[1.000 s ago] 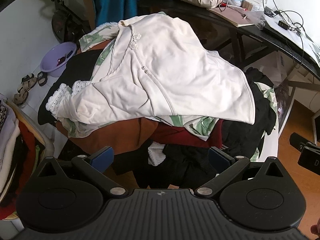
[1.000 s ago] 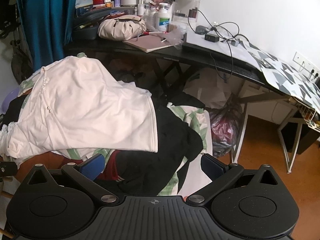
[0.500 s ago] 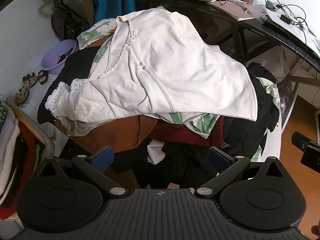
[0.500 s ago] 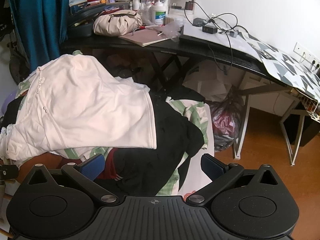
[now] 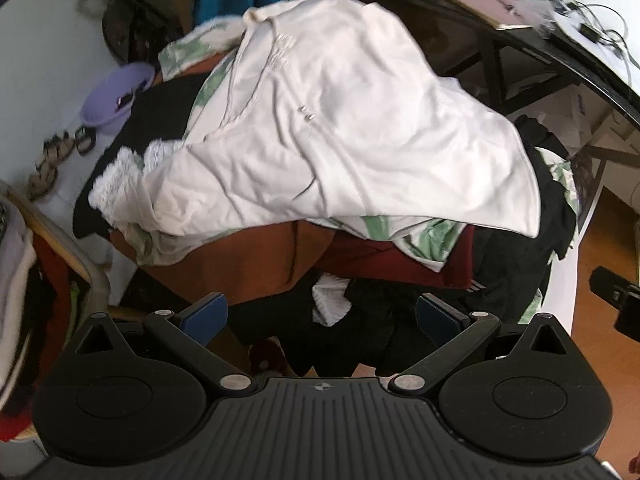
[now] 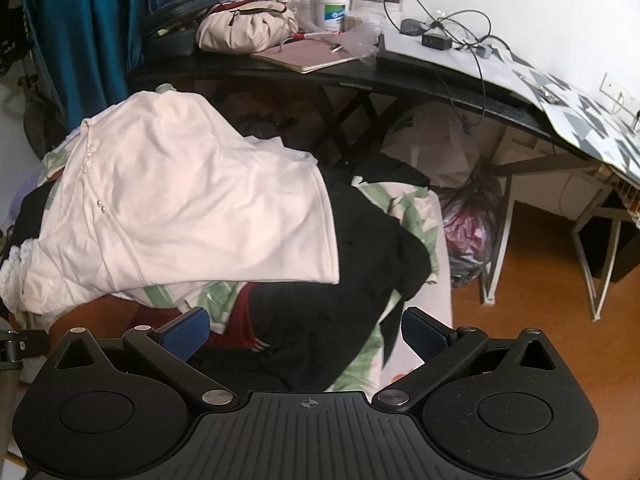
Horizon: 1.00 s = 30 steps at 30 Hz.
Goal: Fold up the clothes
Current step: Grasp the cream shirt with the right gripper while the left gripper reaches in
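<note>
The cream top lies draped over the crest of a heap of clothes, uppermost and unfolded. Its long axis runs from the collar at about 11 o'clock in the left wrist view down to the hem at 4 o'clock.

The left gripper hovers with its jaws spread wide and empty. The top lies straight ahead at 12 o'clock, and its lace-trimmed sleeve hangs off toward 10 o'clock.

The right gripper is likewise wide apart and holds nothing. From it the top sits off at 10 to 11 o'clock, with the hem corner nearest, just beyond the left jaw.

I judge the left gripper better placed for the sleeve side and the right for the hem corner.
</note>
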Motion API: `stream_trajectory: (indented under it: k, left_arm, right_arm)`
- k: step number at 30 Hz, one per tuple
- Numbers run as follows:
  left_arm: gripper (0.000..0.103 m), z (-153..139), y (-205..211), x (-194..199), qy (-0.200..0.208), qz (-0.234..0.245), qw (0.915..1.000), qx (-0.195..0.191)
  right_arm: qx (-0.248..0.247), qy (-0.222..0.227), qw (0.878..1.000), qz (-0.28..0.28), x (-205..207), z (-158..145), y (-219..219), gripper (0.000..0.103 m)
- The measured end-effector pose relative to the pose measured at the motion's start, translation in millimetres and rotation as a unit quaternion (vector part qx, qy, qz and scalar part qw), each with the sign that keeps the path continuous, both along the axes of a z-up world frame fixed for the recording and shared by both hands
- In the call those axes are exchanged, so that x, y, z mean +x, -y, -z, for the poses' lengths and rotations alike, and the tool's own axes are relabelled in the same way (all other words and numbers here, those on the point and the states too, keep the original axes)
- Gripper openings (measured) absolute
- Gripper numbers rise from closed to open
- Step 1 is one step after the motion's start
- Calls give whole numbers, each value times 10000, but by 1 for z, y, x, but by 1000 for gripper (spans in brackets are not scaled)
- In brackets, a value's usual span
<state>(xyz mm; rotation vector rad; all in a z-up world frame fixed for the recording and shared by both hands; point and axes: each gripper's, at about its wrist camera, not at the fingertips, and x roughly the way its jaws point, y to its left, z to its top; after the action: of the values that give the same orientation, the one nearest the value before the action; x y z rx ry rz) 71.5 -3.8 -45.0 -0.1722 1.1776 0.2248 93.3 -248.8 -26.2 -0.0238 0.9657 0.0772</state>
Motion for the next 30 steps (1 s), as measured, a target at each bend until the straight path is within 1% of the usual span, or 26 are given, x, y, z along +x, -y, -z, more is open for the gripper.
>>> stream_trajectory:
  k: [3, 6, 8, 10, 14, 17, 20, 21, 24, 25, 26, 30]
  left_arm:
    - [102, 12, -22, 12, -92, -79, 9999, -94]
    - [102, 21, -41, 30, -94, 13, 9999, 120]
    - [102, 27, -58, 41, -118, 77, 9998, 153]
    - [102, 33, -80, 51, -111, 46, 9999, 67]
    - [102, 44, -131, 71, -111, -240, 9995, -198]
    - [102, 49, -168, 85, -148, -388, 9988, -252]
    - [102, 49, -194, 96, -99, -353, 9993, -109]
    - [102, 49, -203, 99, -17, -331, 9994, -113]
    - [102, 48, -227, 102, 401, -268, 9979, -436]
    - [102, 49, -234, 103, 481, -298, 9971, -517]
    - [102, 53, -239, 105, 496, -342, 9965, -582]
    - [102, 72, -263, 115, 310, -596, 9934, -925]
  right_arm:
    - [-28, -132, 9998, 147, 11, 6, -10, 102]
    - [-123, -193, 9994, 260, 24, 10, -23, 102]
    - [-199, -228, 9990, 333, 36, 13, -35, 102]
    - [-263, -284, 9986, 363, 51, 17, -53, 102]
    - [-320, -250, 9986, 349, 88, 22, -95, 102]
    - [-322, -184, 9987, 340, 117, 26, -131, 102]
    - [-421, -124, 9989, 172, 149, 28, -174, 102]
    - [-460, -105, 9988, 105, 159, 29, -188, 102]
    - [-376, -31, 9991, -206, 190, 23, -235, 102]
    - [-393, 42, 9987, -308, 199, 21, -250, 102]
    - [-410, 115, 9982, -411, 208, 19, -265, 102]
    - [-533, 426, 9941, -848, 248, 20, -321, 102]
